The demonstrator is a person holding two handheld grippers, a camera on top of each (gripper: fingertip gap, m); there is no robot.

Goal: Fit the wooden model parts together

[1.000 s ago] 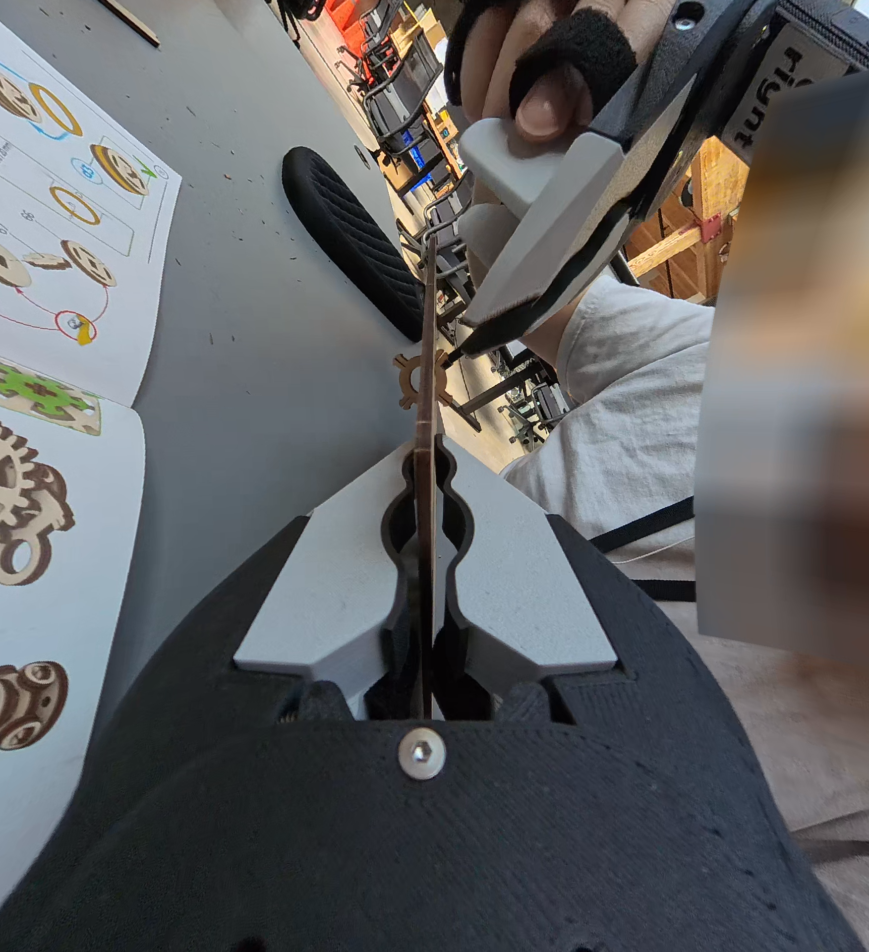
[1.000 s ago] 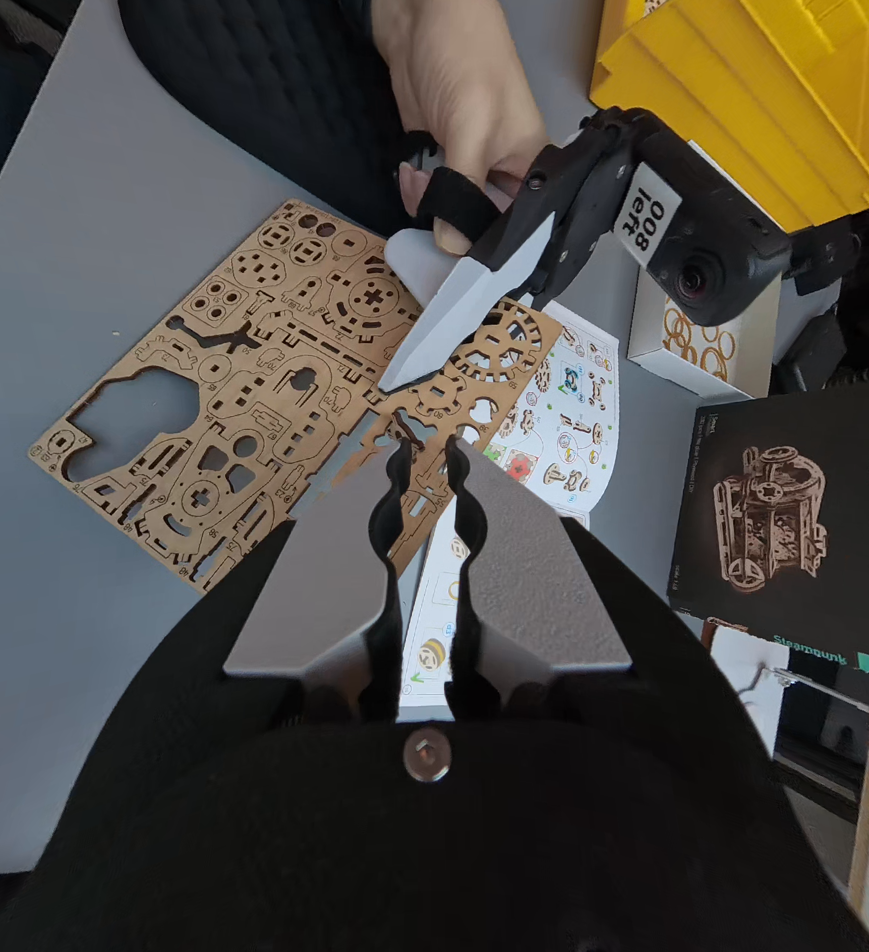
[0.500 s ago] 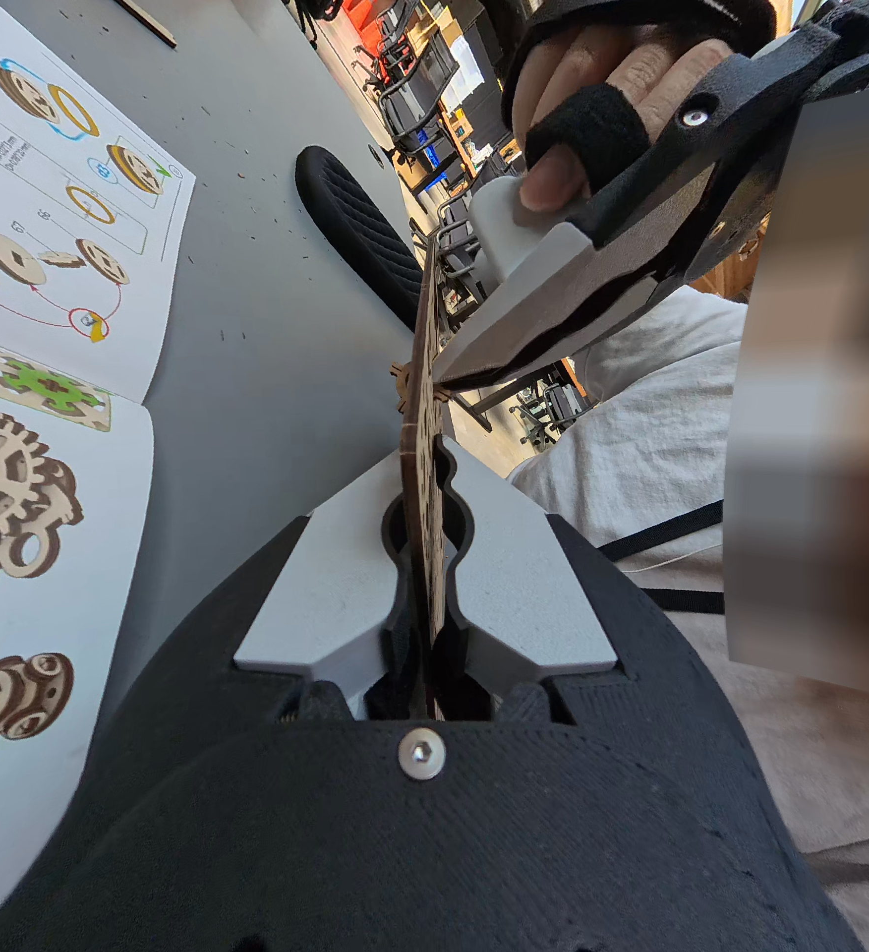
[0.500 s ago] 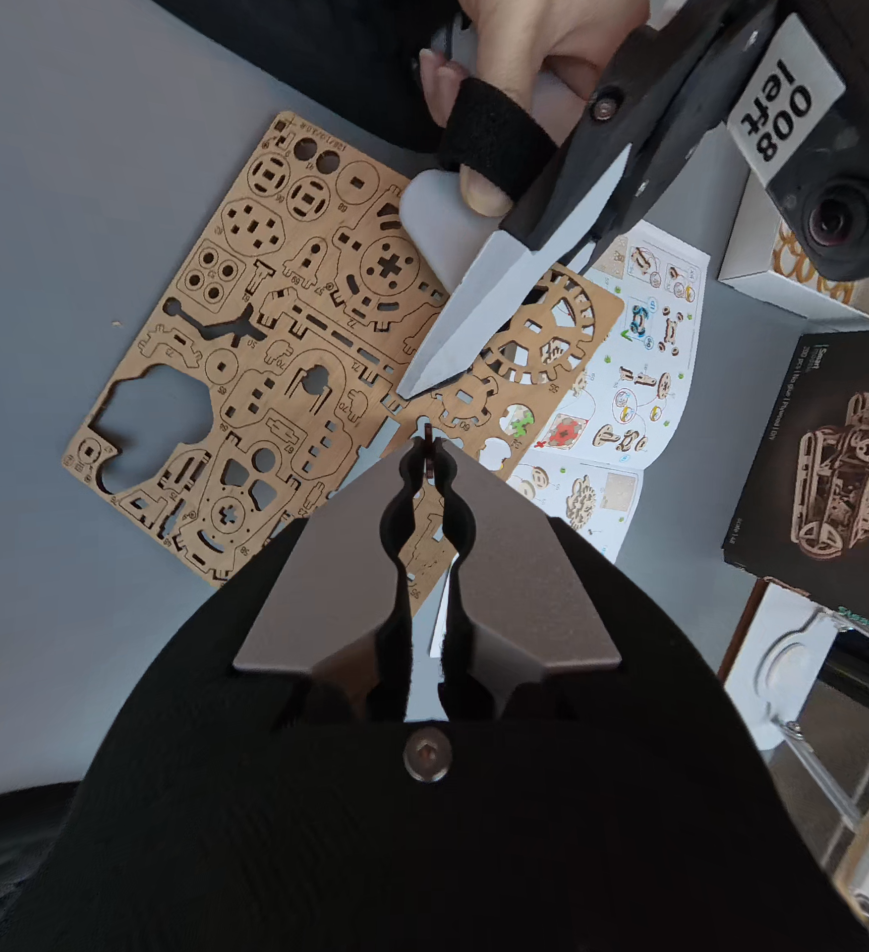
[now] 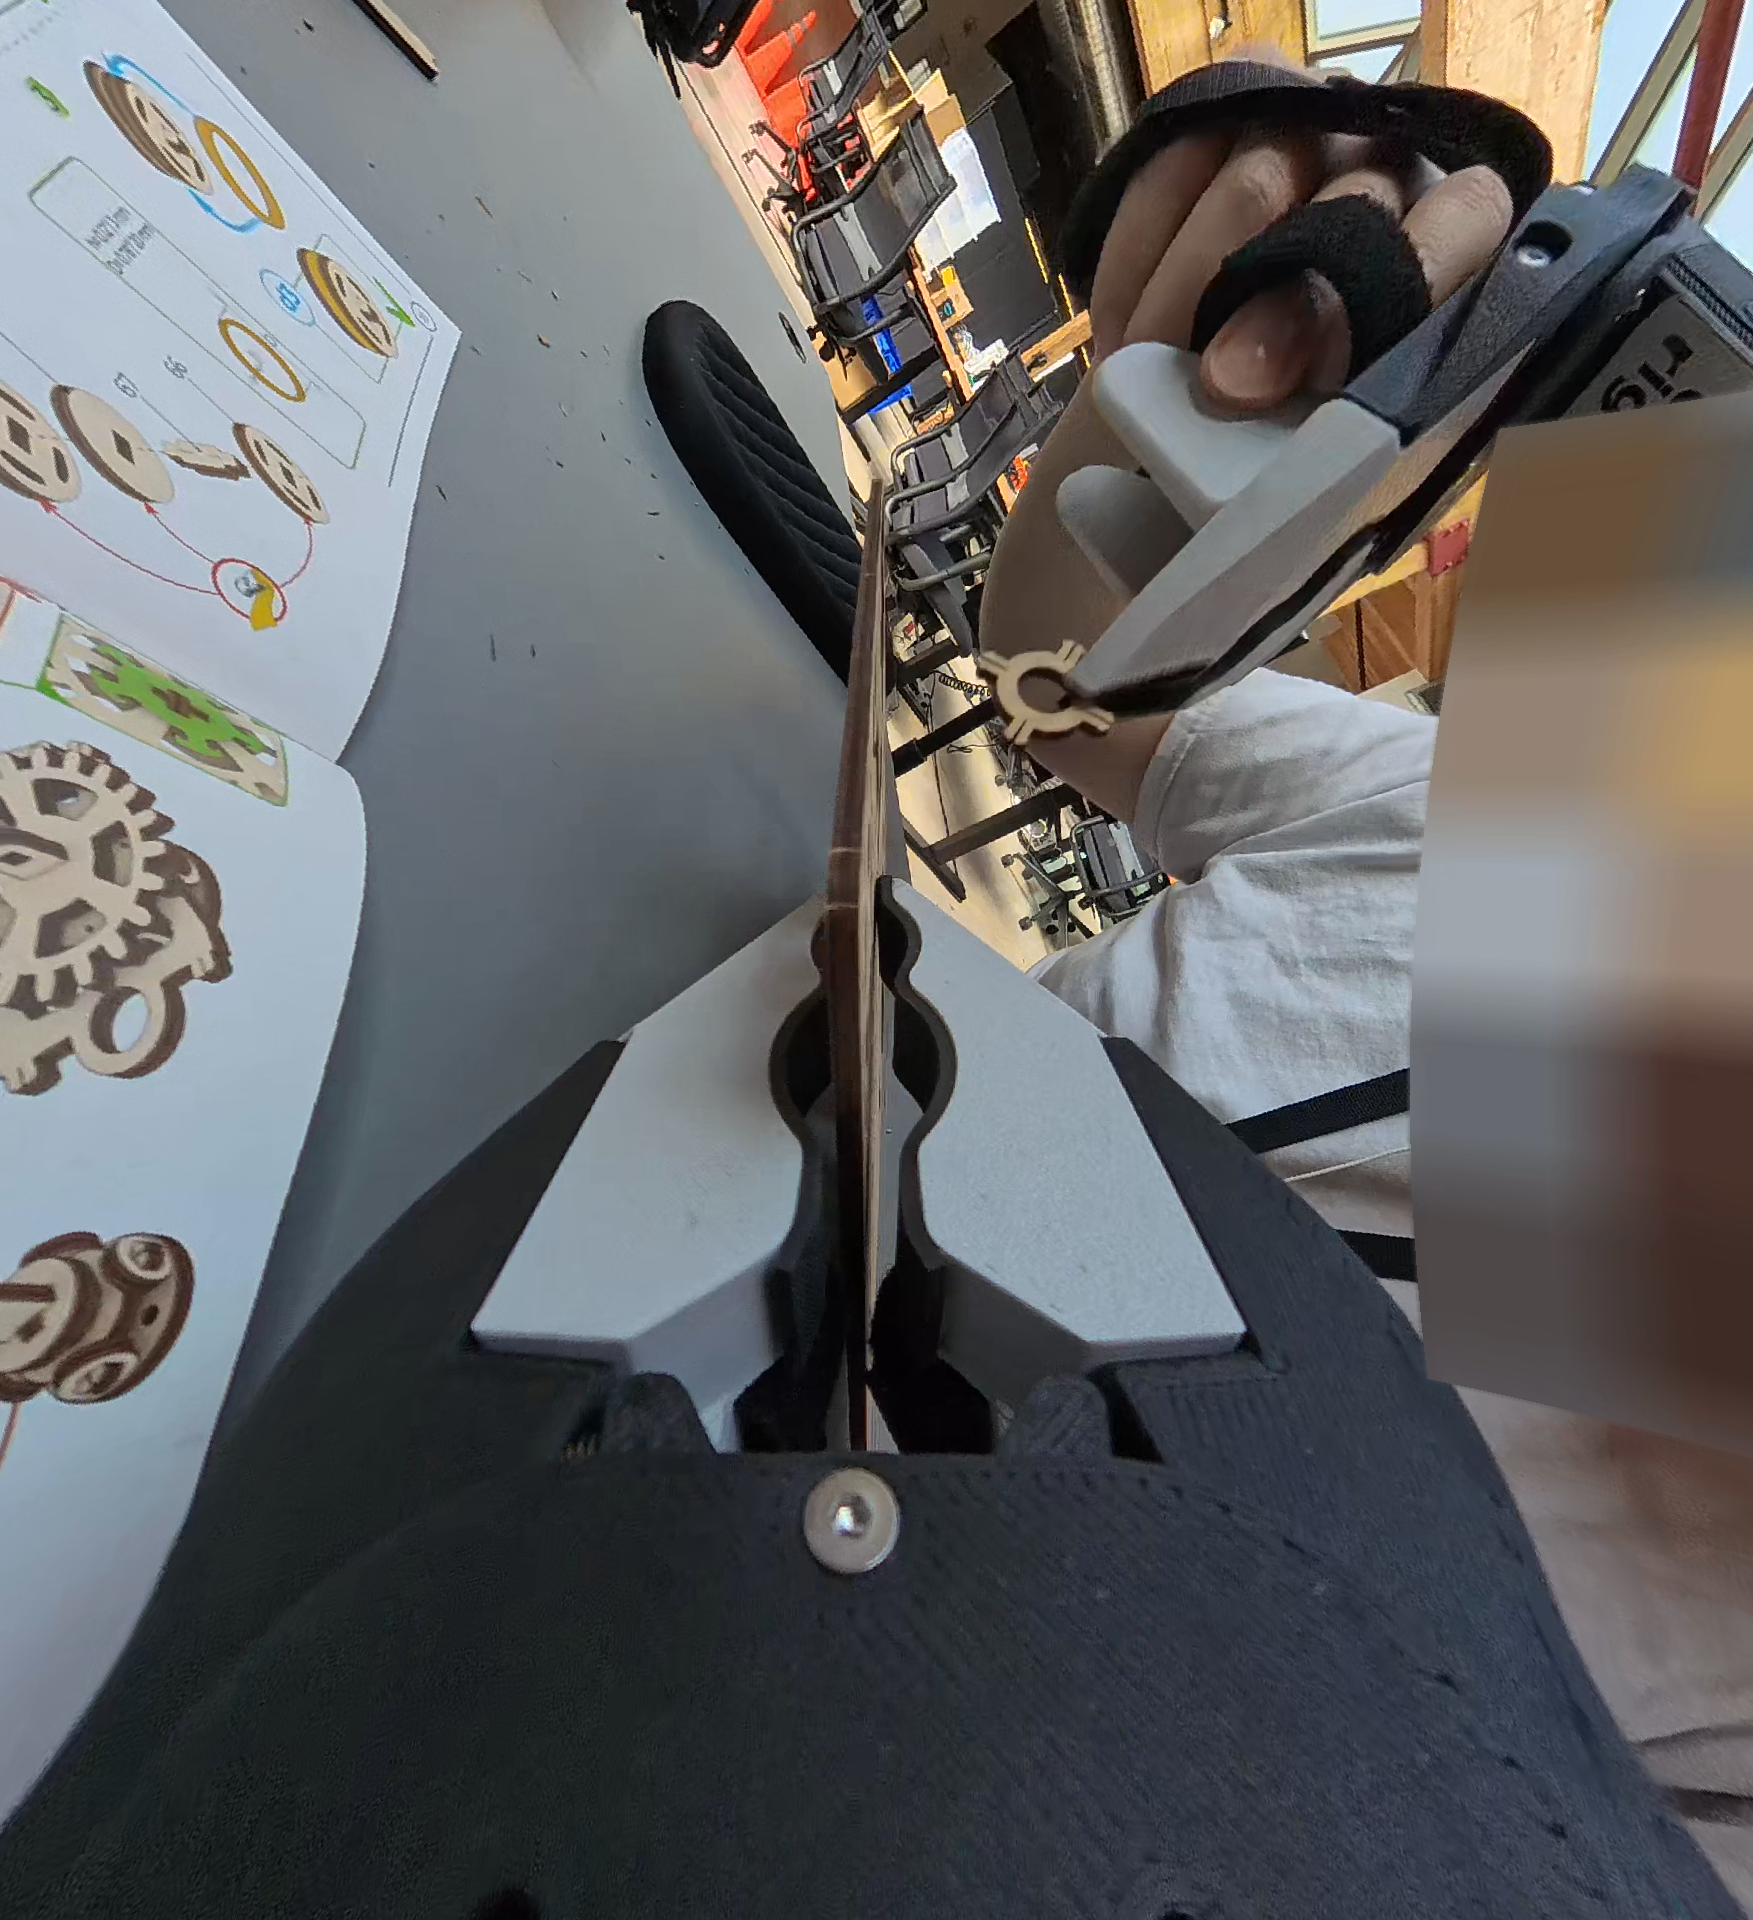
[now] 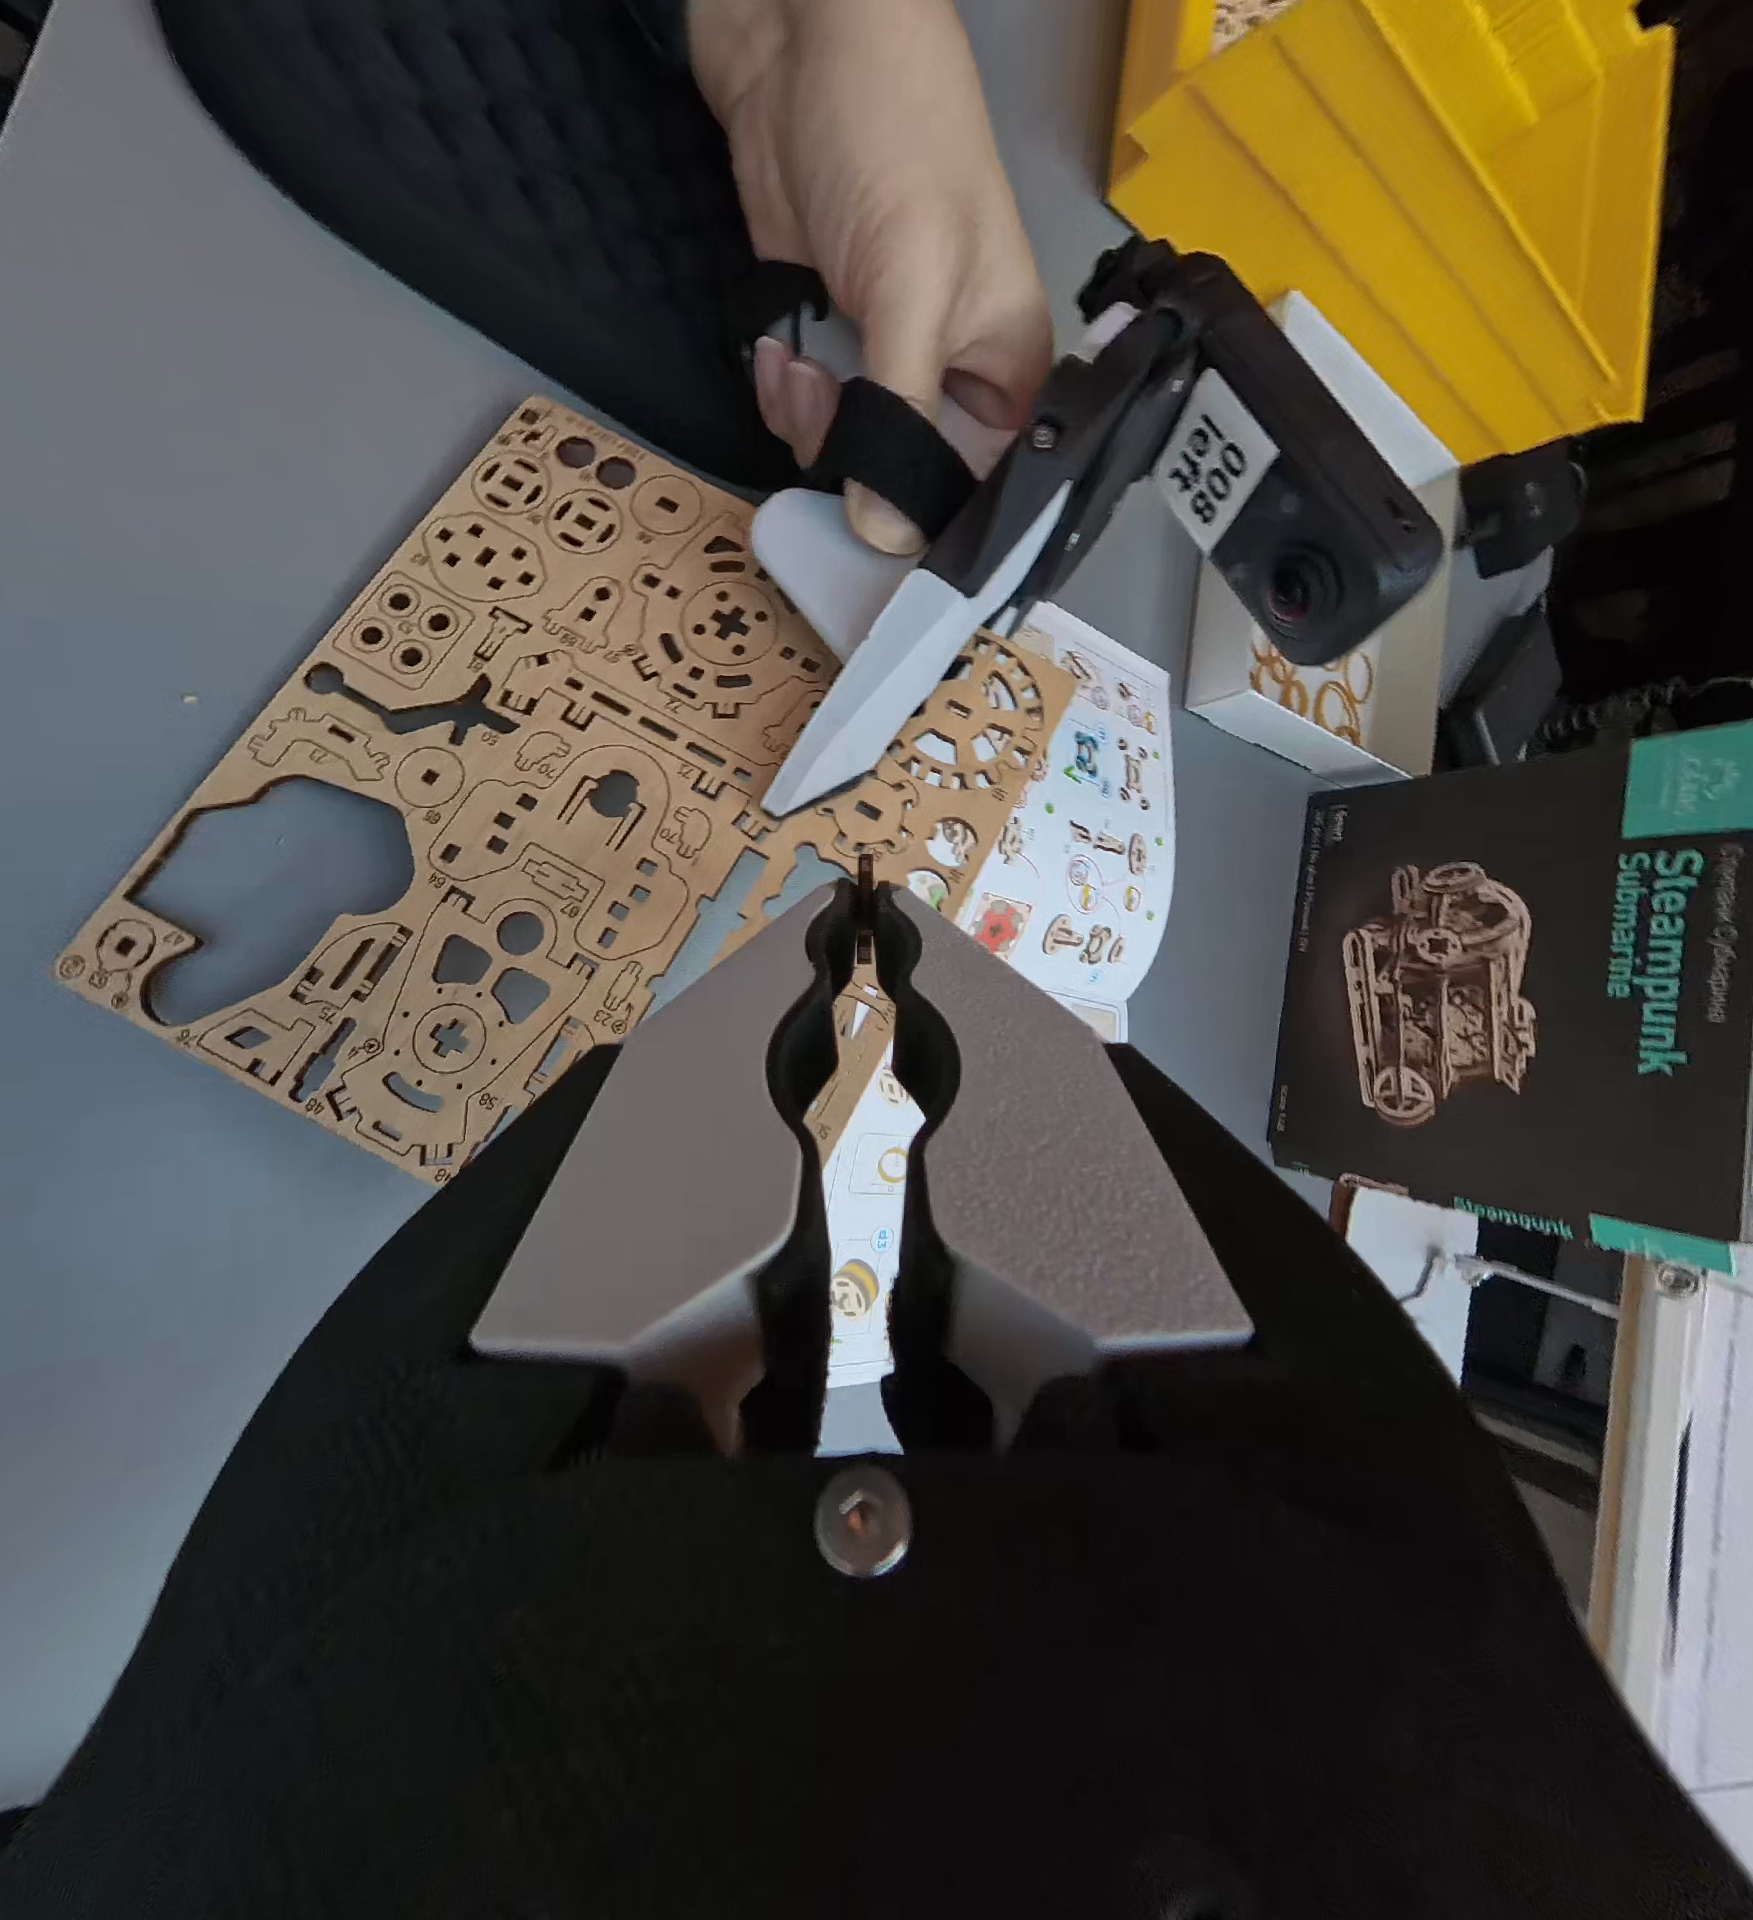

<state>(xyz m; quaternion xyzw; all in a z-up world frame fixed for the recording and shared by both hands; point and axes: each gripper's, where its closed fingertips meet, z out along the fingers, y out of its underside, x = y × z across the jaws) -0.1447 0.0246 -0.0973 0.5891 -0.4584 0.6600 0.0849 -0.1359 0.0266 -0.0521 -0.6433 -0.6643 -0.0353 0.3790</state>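
A laser-cut wooden parts sheet (image 6: 498,790) is held up over the grey table (image 6: 124,416). My left gripper (image 5: 856,904) is shut on the sheet's edge, and the sheet shows edge-on (image 5: 864,727) in the left wrist view. In the right wrist view the left gripper (image 6: 784,805) grips the sheet near its large gear cut-outs. My right gripper (image 6: 864,894) is shut on a small toothed wooden ring (image 5: 1033,694), seen edge-on (image 6: 864,878) between its tips. In the left wrist view the right gripper (image 5: 1085,681) holds the ring clear of the sheet, to its right.
An open instruction booklet (image 5: 124,520) lies on the table under the sheet (image 6: 1100,790). A black kit box (image 6: 1537,997), a white box with rings (image 6: 1298,686) and stacked yellow bins (image 6: 1371,187) stand to the right. A black chair back (image 5: 747,468) is beyond the table edge. My hands' fingertips stand some 5 cm from each other.
My right gripper closed on the small toothed ring at the sheet and has drawn back to the right with it, away from the sheet. The left gripper keeps hold of the sheet.
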